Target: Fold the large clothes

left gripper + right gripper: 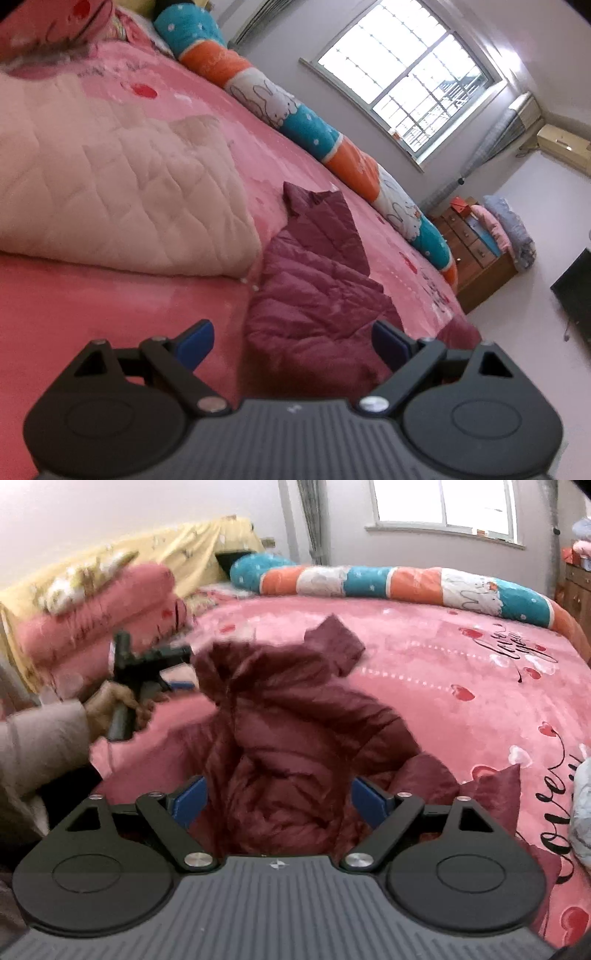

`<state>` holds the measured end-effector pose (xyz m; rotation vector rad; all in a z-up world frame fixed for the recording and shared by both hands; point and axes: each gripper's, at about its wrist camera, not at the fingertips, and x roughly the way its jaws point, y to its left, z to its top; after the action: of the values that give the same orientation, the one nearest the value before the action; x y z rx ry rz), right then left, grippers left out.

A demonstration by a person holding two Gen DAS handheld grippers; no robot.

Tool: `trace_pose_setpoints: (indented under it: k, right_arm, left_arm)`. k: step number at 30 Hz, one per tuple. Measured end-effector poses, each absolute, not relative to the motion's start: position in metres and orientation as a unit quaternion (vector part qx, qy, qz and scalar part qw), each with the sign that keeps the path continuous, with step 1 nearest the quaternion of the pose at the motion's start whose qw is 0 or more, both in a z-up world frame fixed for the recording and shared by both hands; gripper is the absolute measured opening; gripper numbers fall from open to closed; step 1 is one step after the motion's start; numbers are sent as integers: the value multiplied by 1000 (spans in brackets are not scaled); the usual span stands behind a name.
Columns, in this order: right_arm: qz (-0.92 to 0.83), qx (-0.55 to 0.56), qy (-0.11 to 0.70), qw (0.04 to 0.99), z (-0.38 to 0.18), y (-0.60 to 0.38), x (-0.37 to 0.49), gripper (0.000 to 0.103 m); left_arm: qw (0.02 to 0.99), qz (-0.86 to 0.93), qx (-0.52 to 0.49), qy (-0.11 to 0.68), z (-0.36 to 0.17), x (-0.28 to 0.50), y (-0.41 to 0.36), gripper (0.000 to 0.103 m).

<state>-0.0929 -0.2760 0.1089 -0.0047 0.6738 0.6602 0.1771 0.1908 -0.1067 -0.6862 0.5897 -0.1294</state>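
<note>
A maroon padded jacket [288,720] lies crumpled on the pink bed sheet [461,657], one corner sticking out toward the far side. My right gripper [279,805] hovers just above its near part, open, blue pads wide apart with fabric seen between them but not pinched. In the left wrist view the same jacket [314,295] lies ahead of my left gripper [291,343], which is open and holds nothing. The right wrist view shows the left gripper [173,668], blurred, at the jacket's left edge, held by a hand [118,705].
A cream quilted item [110,177] lies left of the jacket. A long teal, orange and white bolster [406,579] runs along the bed's far side. Stacked pink bedding [96,620] sits at the head. A wooden dresser [476,251] stands past the bed. A pale blue bundle [581,812] is at the right edge.
</note>
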Motion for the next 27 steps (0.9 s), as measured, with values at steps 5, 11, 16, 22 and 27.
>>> trace_pose_setpoints:
  k: [5,11,16,22,27]
  right_arm:
    - [255,59,305,916,96,-295,-55,103]
    - [208,15,248,946,60,-274,9,103]
    - [223,-28,284,932,26,-263,71,103]
    - [297,36,345,890,-10,-268,115,103]
    - [287,75,338,893,-32,-275,116,100]
  left_arm:
    - [878,-64,-355,314,-121,198,192,92]
    - [844,-95,-405,339,-132,216,192,92]
    - [820,-119,-431,356,-138,229,186,92]
    - [810,-117,-435,375,-140,236,176,74]
    - [816,-104,-416,388,-131,245,165,32]
